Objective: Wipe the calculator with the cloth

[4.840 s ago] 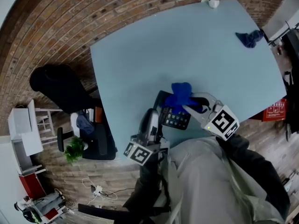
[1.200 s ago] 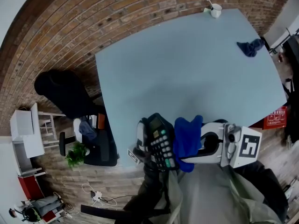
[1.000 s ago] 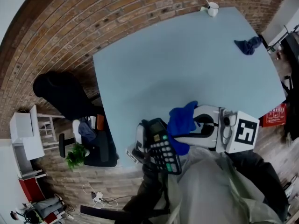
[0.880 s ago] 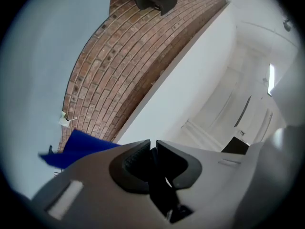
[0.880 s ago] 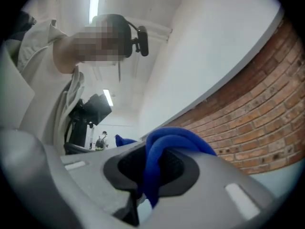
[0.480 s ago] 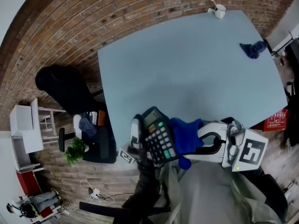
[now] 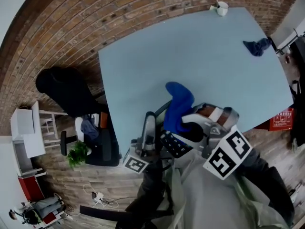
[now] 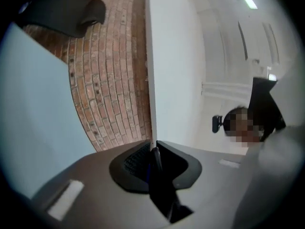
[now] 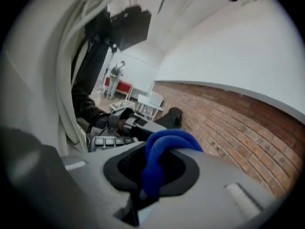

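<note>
Black desk calculator with dark keys [image 7: 174, 144], at the near edge of the pale blue table [image 7: 190, 56], clamped edge-on in the left tongs [image 8: 153, 149], crumpled blue cloth [image 7: 178, 104] pinched in the right tongs [image 9: 150, 168], draped against the calculator's upper end

On the table [image 7: 205, 61], a cup [image 7: 221, 8] stands at the far corner, and a spare cloth [image 7: 256, 46] lies by the right edge, well apart from the cup. Over the table's near edge is the cloth [image 7: 178, 104], with the calculator [image 7: 174, 145] just beneath it on the nearer side. Left of the table stands a chair [image 7: 64, 92]; a plant [image 7: 76, 154] sits off the near left corner, and a shelf unit [image 7: 24, 130] stands further left.
</note>
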